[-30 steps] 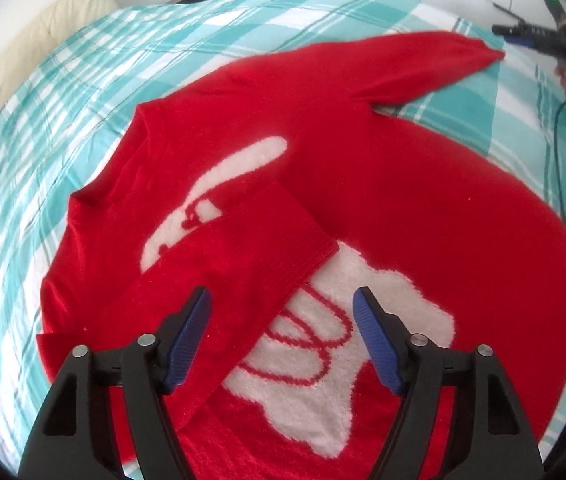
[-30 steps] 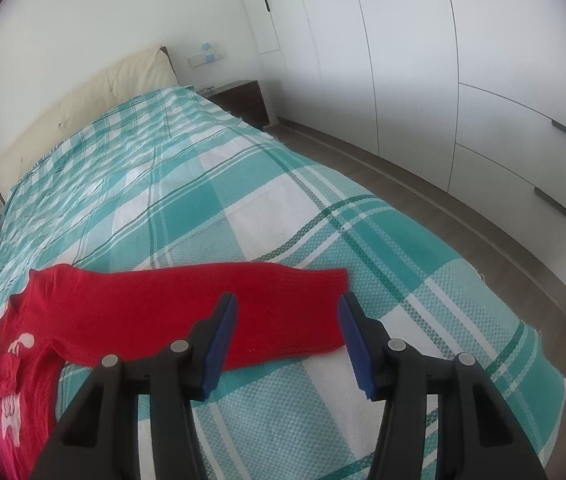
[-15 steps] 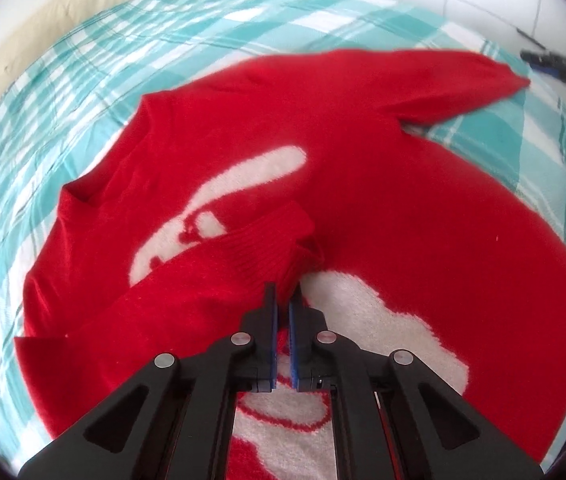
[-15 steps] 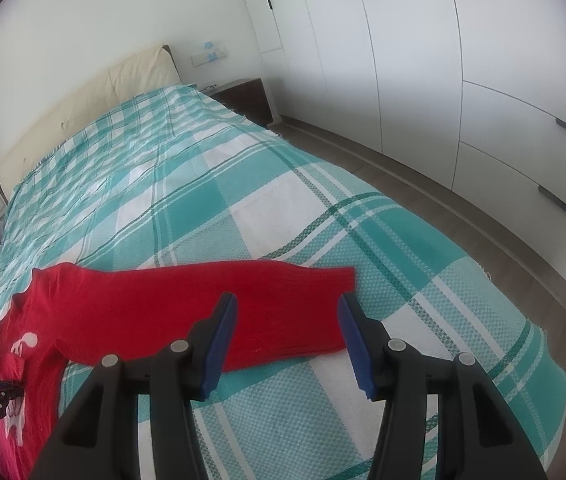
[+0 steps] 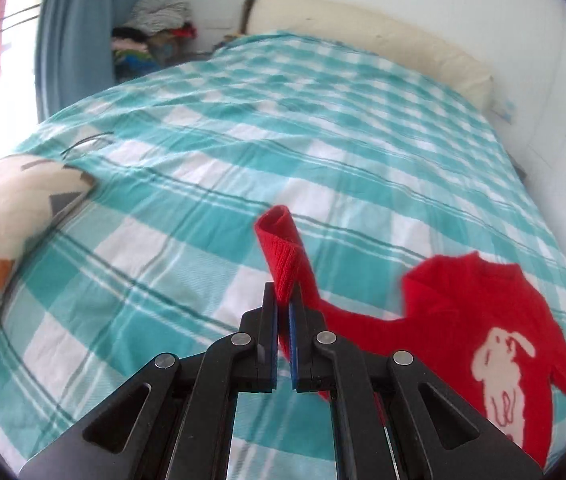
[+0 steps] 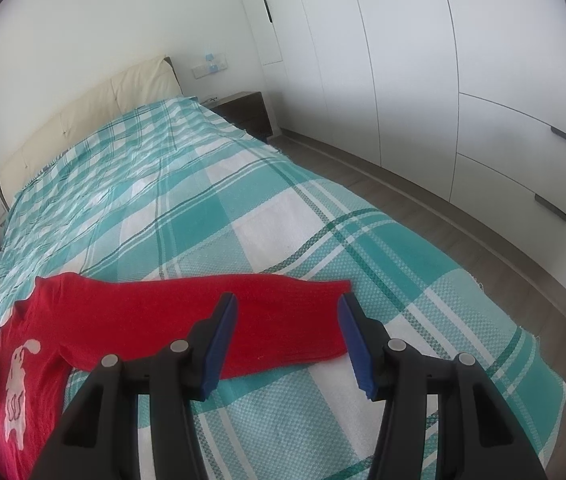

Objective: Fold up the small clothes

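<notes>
A small red sweater [image 5: 479, 320] with a white figure on its front lies on the teal checked bedspread [image 5: 243, 128]. My left gripper [image 5: 282, 312] is shut on the cuff of one sleeve [image 5: 281, 248] and holds it up off the bed, the cuff sticking out above the fingertips. In the right wrist view the sweater's other sleeve [image 6: 243, 308] lies flat and stretched out. My right gripper [image 6: 287, 340] is open just above the end of that sleeve, one finger on either side of it.
A patterned cushion [image 5: 7, 232] lies at the left of the bed. A cream headboard [image 5: 363, 28] stands at the far end. A clothes pile [image 5: 151, 36] sits in the corner. White wardrobes [image 6: 443, 80] and wooden floor [image 6: 483, 260] run along the right.
My left gripper closed on the sleeve cuff that lay folded across the sweater, then lifted it and carried it out to the side. The right gripper stayed open and came closer to the other sleeve.
</notes>
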`<state>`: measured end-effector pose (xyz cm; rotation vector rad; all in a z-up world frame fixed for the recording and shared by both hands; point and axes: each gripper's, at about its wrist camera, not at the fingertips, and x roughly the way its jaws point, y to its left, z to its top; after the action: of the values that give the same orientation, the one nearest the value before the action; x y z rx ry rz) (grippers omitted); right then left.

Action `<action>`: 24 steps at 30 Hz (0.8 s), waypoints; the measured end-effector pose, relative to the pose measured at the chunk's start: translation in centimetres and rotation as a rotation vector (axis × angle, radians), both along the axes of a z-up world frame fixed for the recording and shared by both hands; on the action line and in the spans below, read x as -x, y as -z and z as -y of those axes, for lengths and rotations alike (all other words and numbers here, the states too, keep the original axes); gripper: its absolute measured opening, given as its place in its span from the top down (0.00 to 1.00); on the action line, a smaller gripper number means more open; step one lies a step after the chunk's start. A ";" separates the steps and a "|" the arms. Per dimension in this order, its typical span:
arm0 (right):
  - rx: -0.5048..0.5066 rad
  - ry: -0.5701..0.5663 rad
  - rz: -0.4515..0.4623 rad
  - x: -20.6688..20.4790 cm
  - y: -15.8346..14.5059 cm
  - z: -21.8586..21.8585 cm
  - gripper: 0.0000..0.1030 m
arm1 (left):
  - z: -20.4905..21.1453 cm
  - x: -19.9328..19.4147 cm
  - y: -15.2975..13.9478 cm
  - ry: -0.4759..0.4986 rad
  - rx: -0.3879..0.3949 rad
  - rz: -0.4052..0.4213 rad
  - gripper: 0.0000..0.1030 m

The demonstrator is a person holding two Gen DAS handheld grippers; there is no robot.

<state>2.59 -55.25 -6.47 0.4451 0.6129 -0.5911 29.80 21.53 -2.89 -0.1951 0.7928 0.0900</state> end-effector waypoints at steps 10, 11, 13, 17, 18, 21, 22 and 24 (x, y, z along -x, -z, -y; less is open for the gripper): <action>0.039 0.004 -0.027 -0.3 0.2 -0.5 0.49 | -8.2 2.8 8.0 -0.381 0.073 -0.114 0.98; 0.040 0.004 -0.029 -0.3 0.2 -0.5 0.49 | -8.6 3.1 8.5 -0.395 0.081 -0.119 0.98; 0.039 0.002 -0.030 -0.3 0.3 -0.5 0.49 | -8.9 3.5 9.2 -0.414 0.072 -0.129 0.98; 0.037 -0.002 -0.032 -0.4 0.3 -0.5 0.49 | -8.9 3.9 8.5 -0.453 0.022 -0.098 0.98; 0.038 -0.003 -0.033 -0.4 0.3 -0.5 0.49 | -8.9 3.8 8.3 -0.456 -0.010 -0.087 0.98; 0.041 -0.002 -0.038 -0.4 0.4 -0.6 0.49 | -10.0 3.7 9.5 -0.472 0.004 -0.134 0.98; 0.043 -0.001 -0.039 -0.4 0.3 -0.6 0.49 | -10.6 3.7 10.1 -0.485 0.028 -0.157 0.98; 0.044 0.001 -0.038 -0.4 0.4 -0.6 0.49 | -11.6 3.9 10.6 -0.501 0.065 -0.171 0.98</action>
<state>2.94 -54.65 -6.82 0.3932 0.6351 -0.6140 25.92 33.09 -13.47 -0.4497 0.9031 0.5606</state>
